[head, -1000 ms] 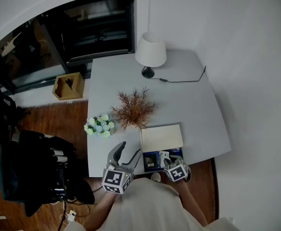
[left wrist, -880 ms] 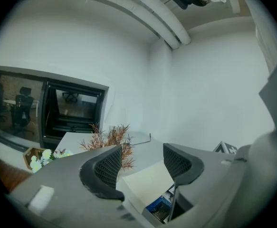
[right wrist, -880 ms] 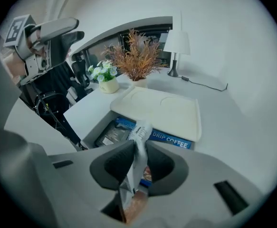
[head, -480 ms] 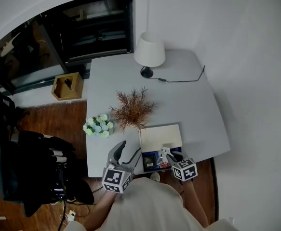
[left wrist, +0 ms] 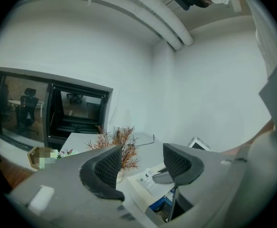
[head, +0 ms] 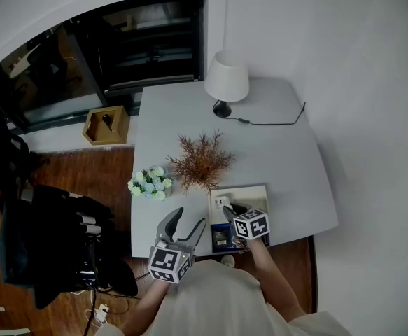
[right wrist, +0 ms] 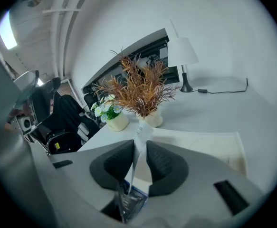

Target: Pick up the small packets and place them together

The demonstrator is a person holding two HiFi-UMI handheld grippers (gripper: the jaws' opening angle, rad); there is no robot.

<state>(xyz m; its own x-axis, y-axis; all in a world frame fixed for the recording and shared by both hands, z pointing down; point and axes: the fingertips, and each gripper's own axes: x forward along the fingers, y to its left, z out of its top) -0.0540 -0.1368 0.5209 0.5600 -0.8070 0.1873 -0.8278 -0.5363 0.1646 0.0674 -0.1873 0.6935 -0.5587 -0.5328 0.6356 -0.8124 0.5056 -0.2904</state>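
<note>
My right gripper is shut on a small white packet, held above the near left corner of a cream flat box. In the right gripper view the packet stands edge-on between the two pads, its top sticking out past the right gripper. Below it lies a blue box with dark packets at the table's front edge. My left gripper hangs open and empty over the front edge, left of the blue box. In the left gripper view the packet shows beyond the open left gripper.
On the grey table stand a dried plant in a pot, a small pot of flowers and a white lamp with its cable. A wooden box and a black bag sit on the floor at left.
My right gripper has risen from the blue box at the front edge and moved away from me over the cream box, carrying the white packet. The left gripper has stayed put.
</note>
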